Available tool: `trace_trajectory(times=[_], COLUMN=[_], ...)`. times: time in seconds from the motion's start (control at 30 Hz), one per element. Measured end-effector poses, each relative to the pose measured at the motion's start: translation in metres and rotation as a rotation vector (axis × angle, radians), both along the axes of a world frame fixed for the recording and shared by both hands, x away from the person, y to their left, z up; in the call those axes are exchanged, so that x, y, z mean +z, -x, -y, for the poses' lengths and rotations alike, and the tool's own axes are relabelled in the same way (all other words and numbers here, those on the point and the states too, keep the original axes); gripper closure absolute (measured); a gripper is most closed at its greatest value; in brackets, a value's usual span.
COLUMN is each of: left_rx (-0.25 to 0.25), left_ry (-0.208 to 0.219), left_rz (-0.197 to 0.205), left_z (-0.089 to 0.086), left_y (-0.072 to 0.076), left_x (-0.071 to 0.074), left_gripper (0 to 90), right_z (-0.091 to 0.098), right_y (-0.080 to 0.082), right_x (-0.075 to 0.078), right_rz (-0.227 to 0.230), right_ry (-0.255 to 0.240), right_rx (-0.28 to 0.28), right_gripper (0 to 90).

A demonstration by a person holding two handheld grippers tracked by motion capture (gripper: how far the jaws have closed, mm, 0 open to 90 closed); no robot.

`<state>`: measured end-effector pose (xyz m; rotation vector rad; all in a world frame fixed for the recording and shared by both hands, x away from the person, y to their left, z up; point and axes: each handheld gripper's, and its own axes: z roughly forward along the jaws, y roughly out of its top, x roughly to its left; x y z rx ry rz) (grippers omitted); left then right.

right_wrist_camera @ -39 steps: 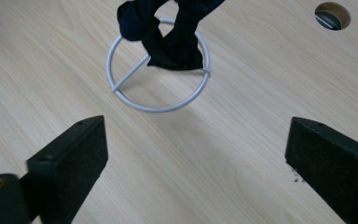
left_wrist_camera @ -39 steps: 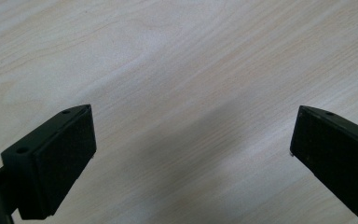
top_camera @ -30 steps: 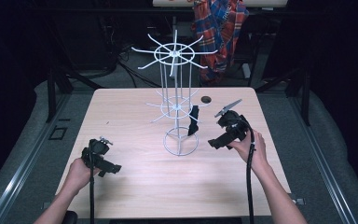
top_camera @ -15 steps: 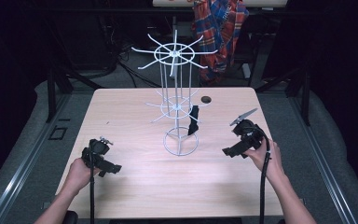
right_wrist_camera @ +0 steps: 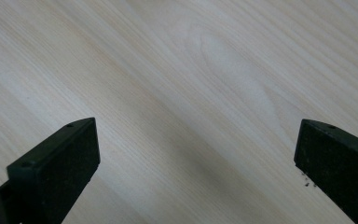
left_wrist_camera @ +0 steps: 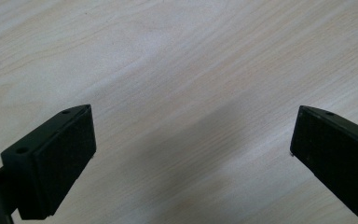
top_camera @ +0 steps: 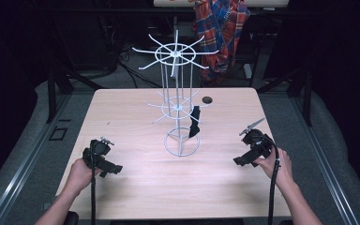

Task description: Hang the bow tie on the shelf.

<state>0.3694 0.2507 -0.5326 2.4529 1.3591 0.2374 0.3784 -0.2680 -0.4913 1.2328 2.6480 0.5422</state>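
Near the front left corner of the counter [top_camera: 136, 187], the left tool [top_camera: 104, 162] is resting in the person's left hand [top_camera: 77, 174], its jaws standing wide apart with nothing between them. Toward the right edge, the right tool [top_camera: 248, 157] is sitting in the right hand [top_camera: 276, 165], likewise spread open and empty, well apart from the white wire rack [top_camera: 180, 112] that is standing upright at the middle of the counter. A black strap [top_camera: 195, 123] is hanging from the rack's lower ring on its right side, just above the round base. Wide bare stretches of wood are lying between each tool and the rack, and along the front edge as well. The high view is giving the whole layout, including a small dark hole [top_camera: 207, 100] near the far edge behind the rack and a plaid cloth [top_camera: 220, 28] hanging beyond the counter in the dark room. The left gripper view is showing the left tool [left_wrist_camera: 191, 154] over pale wood grain close up, and the right gripper view is showing the right tool [right_wrist_camera: 196, 158] over similar grain, with a few dark specks beside one jaw. Grey flooring is surrounding the counter.
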Motion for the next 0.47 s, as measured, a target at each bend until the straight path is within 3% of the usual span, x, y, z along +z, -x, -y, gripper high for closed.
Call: trace_trajectory(times=[0.07,0.17,0.47], left_rx=[0.001,0.006,0.003], left_ry=[0.001,0.003,0.000], left_rz=[0.002,0.007,0.015], left_z=[-0.0004,-0.0012,0.0002], left_y=[0.0004,0.0008,0.0037], left_x=[0.0003,0.0007,0.0033], left_gripper=[0.1,0.1,0.1], right_z=[-0.0011,-0.0035,-0.0093], right_y=[-0.0006,-0.0006,0.0037], right_x=[-0.0040,-0.0073,-0.0069], right_rz=[-0.010,-0.013,0.001], right_ry=[0.007,0.056,0.060], right_rx=[0.000,0.027,0.033], right_gripper=[0.0,0.0,0.0])
